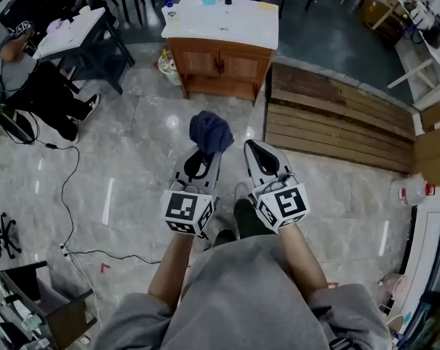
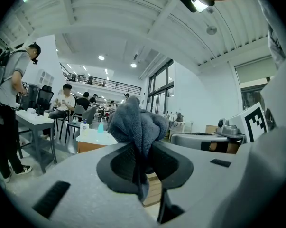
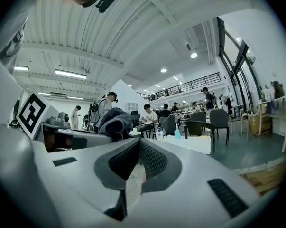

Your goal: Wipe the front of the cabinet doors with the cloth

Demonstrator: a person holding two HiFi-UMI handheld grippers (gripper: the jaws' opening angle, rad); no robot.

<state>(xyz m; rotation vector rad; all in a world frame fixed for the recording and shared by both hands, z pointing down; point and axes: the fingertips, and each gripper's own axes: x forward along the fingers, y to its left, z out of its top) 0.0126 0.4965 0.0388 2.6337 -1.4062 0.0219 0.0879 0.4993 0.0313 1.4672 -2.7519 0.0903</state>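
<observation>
left claw (image 1: pixel 203 159) clamped on bunched dark blue cloth (image 1: pixel 210 131), above grey marble floor (image 1: pixel 139 130). right claw (image 1: pixel 257 148) just beside, closed, empty. brown wooden two-door cabinet (image 1: pixel 220 65) well ahead, open floor between.

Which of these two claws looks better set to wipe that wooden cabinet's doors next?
The left gripper: its jaws are shut on the cloth. The right gripper is shut and empty. Both hang side by side, short of the cabinet doors.

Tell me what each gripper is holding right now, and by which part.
Left gripper pinches the cloth by a lower fold; right gripper shut on nothing.
</observation>
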